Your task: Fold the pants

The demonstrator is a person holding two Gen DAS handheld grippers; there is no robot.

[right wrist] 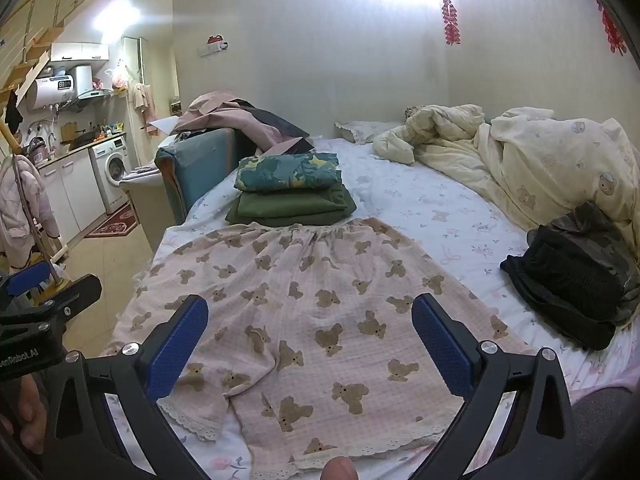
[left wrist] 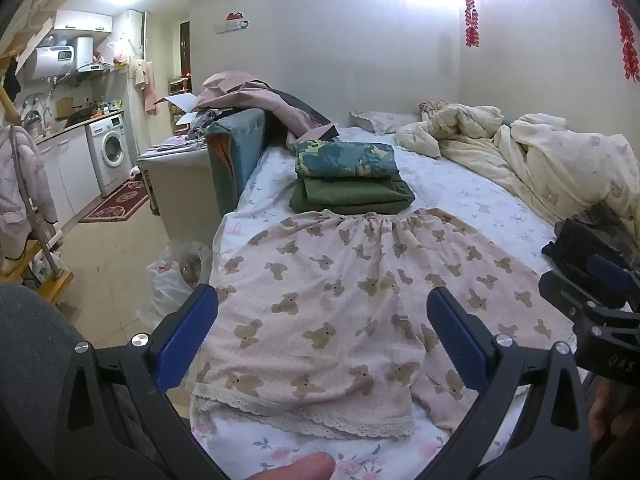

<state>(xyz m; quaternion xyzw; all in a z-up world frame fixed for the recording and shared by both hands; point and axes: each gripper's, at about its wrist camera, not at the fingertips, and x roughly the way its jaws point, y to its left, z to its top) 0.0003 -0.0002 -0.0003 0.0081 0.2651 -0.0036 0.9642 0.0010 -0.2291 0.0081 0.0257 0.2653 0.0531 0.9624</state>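
Observation:
Pale pink pants (left wrist: 344, 304) (right wrist: 320, 312) printed with brown bears lie flat on the bed, waistband far, lace-trimmed leg hems near me. My left gripper (left wrist: 322, 328) hovers above the left leg, jaws wide open and empty. Over the right leg my right gripper (right wrist: 310, 336) is held the same way, open with nothing between its blue pads. Each gripper shows at the edge of the other's view.
A stack of folded green and patterned cloth (left wrist: 348, 178) (right wrist: 290, 194) sits just beyond the waistband. A dark bundle (right wrist: 572, 276) lies on the right, a rumpled cream duvet (right wrist: 540, 164) behind it. The bed's left edge drops to the floor (left wrist: 116, 248), with a plastic bag (left wrist: 172, 280) there.

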